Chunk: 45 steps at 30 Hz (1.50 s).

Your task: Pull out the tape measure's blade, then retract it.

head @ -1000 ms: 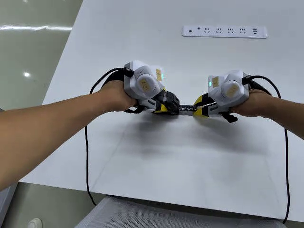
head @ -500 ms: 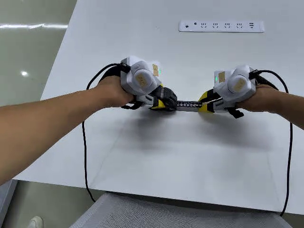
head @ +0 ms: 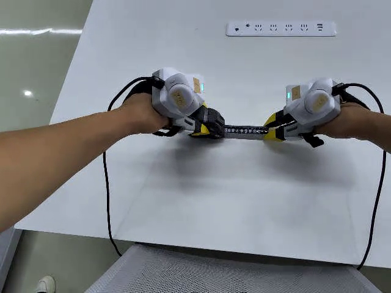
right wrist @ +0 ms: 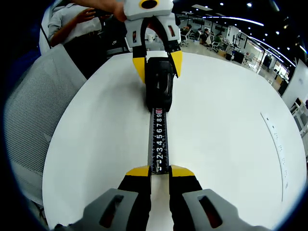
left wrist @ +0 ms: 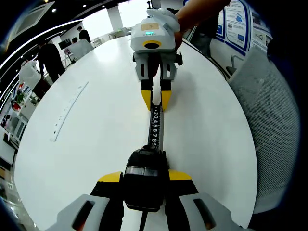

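Head view: left gripper [head: 203, 127] grips tape measure [head: 217, 126], right gripper [head: 272, 132] blade [head: 244, 130]; open table [head: 244, 201].

White power strip [head: 281, 28] far back on the white workbench [head: 244, 201], grey mesh chair [head: 232, 274] at its near edge.

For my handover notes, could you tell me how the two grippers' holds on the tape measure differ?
The left gripper clamps the black case; the right gripper pinches the blade tip. The left gripper's jaws stand wide apart, the right gripper's nearly together. Both are shut and yellow-tipped.
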{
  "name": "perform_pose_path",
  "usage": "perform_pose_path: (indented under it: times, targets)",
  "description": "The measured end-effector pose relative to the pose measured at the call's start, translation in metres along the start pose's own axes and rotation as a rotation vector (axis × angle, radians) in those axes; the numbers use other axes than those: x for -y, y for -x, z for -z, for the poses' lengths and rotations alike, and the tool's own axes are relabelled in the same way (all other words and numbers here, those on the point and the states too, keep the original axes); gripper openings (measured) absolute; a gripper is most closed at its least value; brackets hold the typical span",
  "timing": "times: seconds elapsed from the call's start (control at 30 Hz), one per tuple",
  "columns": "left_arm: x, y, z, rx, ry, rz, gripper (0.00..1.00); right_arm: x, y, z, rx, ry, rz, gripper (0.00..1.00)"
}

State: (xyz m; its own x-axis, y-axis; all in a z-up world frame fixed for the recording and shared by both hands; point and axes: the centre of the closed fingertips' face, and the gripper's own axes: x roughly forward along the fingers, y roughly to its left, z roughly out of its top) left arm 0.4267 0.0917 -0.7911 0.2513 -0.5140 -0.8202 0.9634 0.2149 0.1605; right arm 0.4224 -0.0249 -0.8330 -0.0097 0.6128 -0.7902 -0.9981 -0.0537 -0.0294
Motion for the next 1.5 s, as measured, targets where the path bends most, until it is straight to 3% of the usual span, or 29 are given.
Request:
perform_pose_path:
  times: [0.6,1.5]
  targets:
    - [-0.001,-0.001,0.000,-0.002,-0.004,0.004,0.29,-0.001,0.022,0.033,-0.036,-0.031,0.014,0.09]
    - [-0.001,-0.002,-0.002,-0.002,-0.005,0.006,0.29,0.002,0.046,0.063,-0.072,-0.048,0.025,0.09]
